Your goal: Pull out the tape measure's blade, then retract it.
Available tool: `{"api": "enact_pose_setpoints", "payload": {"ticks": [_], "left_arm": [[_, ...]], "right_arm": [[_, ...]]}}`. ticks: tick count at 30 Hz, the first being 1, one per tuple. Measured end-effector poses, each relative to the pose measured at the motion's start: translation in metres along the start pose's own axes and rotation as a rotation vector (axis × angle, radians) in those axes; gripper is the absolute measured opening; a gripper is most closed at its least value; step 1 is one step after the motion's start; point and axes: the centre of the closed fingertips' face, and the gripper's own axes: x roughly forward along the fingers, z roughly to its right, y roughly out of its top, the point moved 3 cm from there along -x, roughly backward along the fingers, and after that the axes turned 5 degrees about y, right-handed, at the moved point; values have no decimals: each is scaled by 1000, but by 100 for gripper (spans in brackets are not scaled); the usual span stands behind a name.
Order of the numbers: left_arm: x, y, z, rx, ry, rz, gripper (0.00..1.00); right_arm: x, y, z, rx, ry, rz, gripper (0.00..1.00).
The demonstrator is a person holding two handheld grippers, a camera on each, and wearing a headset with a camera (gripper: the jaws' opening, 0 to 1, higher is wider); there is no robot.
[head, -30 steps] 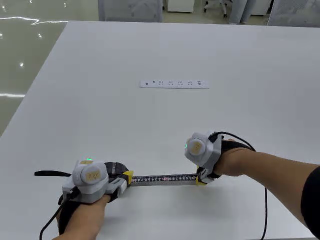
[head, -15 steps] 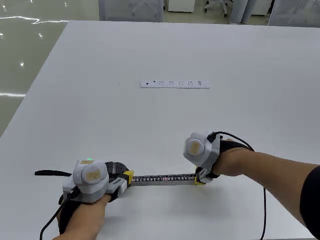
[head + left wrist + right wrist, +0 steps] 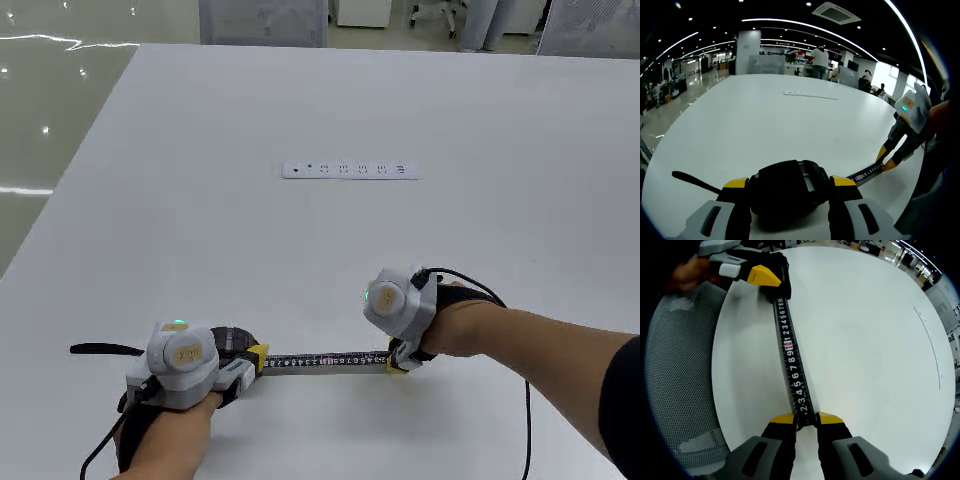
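The black tape measure case point(image 3: 790, 192) rests on the white table point(image 3: 330, 240) near its front edge, and my left gripper point(image 3: 789, 186) is shut on it. In the head view the case point(image 3: 232, 345) lies at the lower left under that gripper point(image 3: 240, 368). The dark numbered blade point(image 3: 325, 359) runs right from the case to my right gripper point(image 3: 392, 362). My right gripper point(image 3: 804, 421) is shut on the blade's tip, and the blade point(image 3: 790, 365) stretches from it to the case point(image 3: 771, 267). A black wrist strap point(image 3: 100, 349) trails left of the case.
A white power strip point(image 3: 350, 171) lies in the middle of the table, well beyond both grippers. A grey mesh chair point(image 3: 682, 390) stands by the table's near edge. People stand in the room past the table's far end.
My right gripper has slid a little to the left along the table, so the exposed blade is slightly shorter. The left gripper and case have stayed put.
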Motion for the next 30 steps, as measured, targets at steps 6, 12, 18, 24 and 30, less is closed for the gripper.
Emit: {"api": "enact_pose_setpoints", "payload": {"ticks": [6, 12, 18, 24, 30], "left_arm": [[0, 0, 0, 0, 0, 0, 58], [0, 0, 0, -3, 0, 1, 58], [0, 0, 0, -5, 1, 1, 58], [0, 0, 0, -9, -2, -1, 58], [0, 0, -1, -16, -11, -7, 58]], "right_arm": [[0, 2, 0, 0, -1, 2, 11], [1, 3, 0, -2, -1, 4, 11], [1, 5, -1, -1, -2, 8, 11], [1, 6, -1, -2, -3, 13, 11], [1, 8, -1, -3, -2, 20, 11]]}}
